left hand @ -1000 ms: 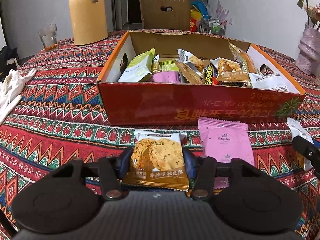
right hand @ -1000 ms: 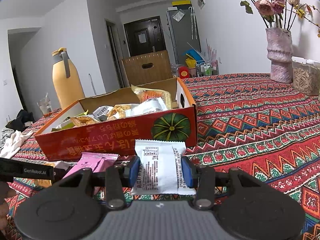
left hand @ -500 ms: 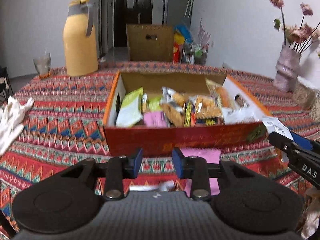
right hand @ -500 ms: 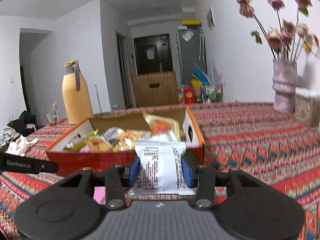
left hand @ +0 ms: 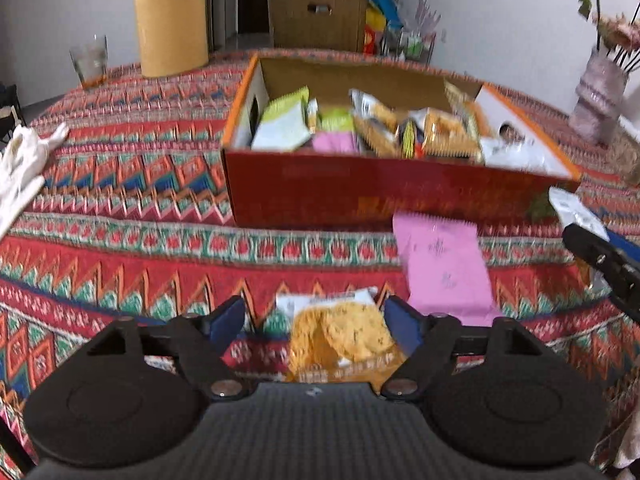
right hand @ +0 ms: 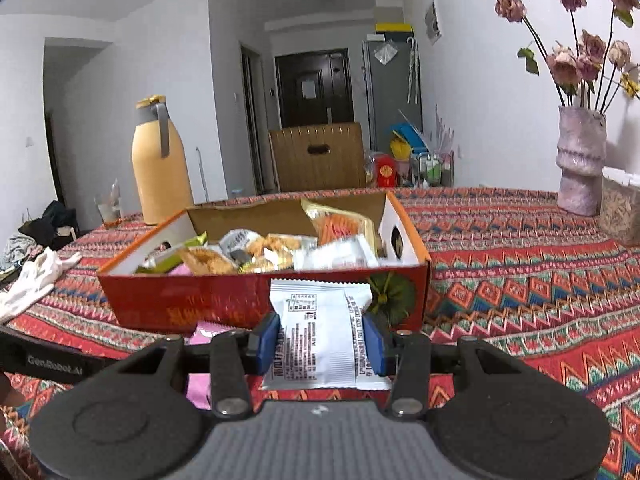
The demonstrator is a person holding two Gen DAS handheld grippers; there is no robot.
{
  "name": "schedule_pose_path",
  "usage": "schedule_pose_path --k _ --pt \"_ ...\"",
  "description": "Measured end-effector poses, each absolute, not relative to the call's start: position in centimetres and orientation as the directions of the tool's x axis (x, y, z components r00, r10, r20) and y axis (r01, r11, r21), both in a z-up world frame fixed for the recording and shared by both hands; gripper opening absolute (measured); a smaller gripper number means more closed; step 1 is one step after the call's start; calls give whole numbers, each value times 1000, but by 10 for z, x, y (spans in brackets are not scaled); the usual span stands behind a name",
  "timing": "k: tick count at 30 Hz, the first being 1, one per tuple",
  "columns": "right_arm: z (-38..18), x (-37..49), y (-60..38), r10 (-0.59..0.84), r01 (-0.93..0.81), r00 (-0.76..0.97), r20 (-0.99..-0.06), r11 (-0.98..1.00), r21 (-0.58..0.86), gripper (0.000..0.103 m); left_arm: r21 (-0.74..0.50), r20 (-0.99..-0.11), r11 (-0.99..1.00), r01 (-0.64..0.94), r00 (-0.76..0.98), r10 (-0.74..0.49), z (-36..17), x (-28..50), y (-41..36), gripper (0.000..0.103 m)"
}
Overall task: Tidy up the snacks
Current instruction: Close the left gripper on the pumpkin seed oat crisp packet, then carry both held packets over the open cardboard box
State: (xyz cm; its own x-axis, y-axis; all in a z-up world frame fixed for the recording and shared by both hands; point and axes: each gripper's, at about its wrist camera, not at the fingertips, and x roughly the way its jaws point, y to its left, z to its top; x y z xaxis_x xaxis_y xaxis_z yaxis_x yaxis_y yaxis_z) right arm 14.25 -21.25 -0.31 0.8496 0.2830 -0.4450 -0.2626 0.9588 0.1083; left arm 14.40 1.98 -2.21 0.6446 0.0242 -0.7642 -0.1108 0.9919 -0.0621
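Note:
A red-orange cardboard box (left hand: 360, 196) full of snack packets stands on the patterned tablecloth. In front of it lie a pink packet (left hand: 444, 264) and a yellow cracker packet (left hand: 340, 336). My left gripper (left hand: 316, 320) hangs over the cracker packet with its jaws opening. The packet lies between them on the cloth, and the pads do not press on it. My right gripper (right hand: 322, 336) is shut on a white packet (right hand: 316, 320), held above the cloth just before the box (right hand: 200, 304). One right finger (left hand: 600, 256) shows at the right edge of the left wrist view.
A yellow thermos (left hand: 172, 20) and a glass (left hand: 90, 60) stand at the back left. A white cloth (left hand: 24, 160) lies at the left edge. A vase of dried flowers (right hand: 580, 164) and a clear container (right hand: 620, 204) stand at the far right.
The left gripper held the cracker packet a second ago, then lost it and closed on nothing. Now its jaws stand wide around the packet on the cloth. The right gripper rose with the white packet.

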Motion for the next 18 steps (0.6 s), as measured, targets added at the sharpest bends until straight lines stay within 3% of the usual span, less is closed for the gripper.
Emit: schedule_pose_path --k 1,8,18 --pt "-4 142 -213 281 -261 849 -448 959 108 44 -66 -774 992 -108 633 17 -25 145 20 49" --pt "1 137 -217 273 -255 858 -434 962 100 44 -77 -743 993 -89 669 3 -15 141 19 47" --pt "33 160 -210 266 -266 894 -359 963 50 44 -74 -605 995 -74 796 14 43 154 16 47"
